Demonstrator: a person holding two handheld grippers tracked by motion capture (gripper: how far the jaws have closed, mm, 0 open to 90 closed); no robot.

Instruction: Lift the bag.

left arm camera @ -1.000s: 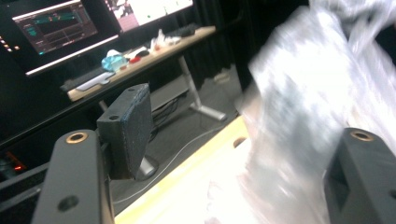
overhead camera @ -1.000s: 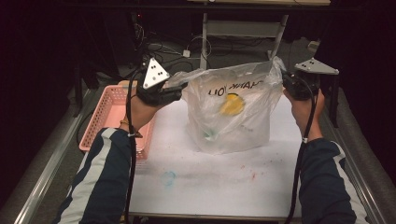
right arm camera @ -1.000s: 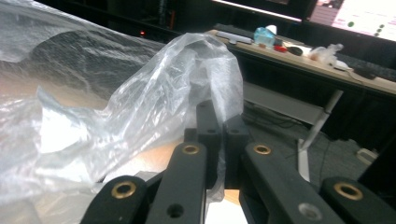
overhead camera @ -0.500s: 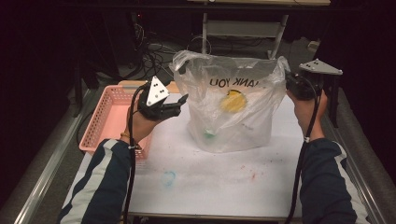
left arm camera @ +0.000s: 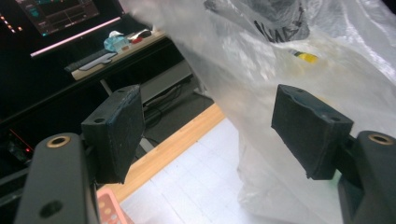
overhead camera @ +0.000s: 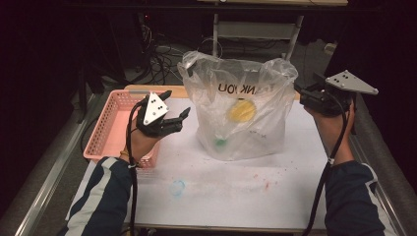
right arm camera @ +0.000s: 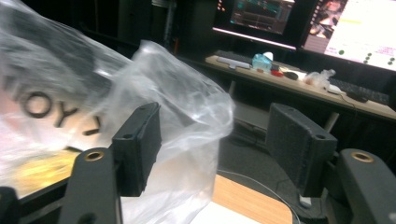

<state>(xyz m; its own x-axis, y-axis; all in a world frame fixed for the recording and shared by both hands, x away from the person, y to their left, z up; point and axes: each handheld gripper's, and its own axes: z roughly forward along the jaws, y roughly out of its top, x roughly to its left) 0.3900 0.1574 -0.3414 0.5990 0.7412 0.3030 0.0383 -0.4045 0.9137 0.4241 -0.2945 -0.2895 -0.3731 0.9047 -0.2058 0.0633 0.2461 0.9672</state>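
A clear, crinkled plastic bag printed with black lettering (overhead camera: 241, 115) stands upright near the far edge of the white worktop (overhead camera: 221, 189), its mouth gaping, so it apparently keeps its shape unaided. Inside it lie a yellow round object (overhead camera: 241, 111) and a small green object (overhead camera: 220, 142). The left tongs (overhead camera: 172, 105) hover just beside the bag's left side with jaws wide and empty. The right tongs (right arm camera: 212, 140), also wide, straddle the bag's rim without closing on it. A pink plastic lattice basket (overhead camera: 110, 125) sits at the worktop's left edge, probably as a receptacle.
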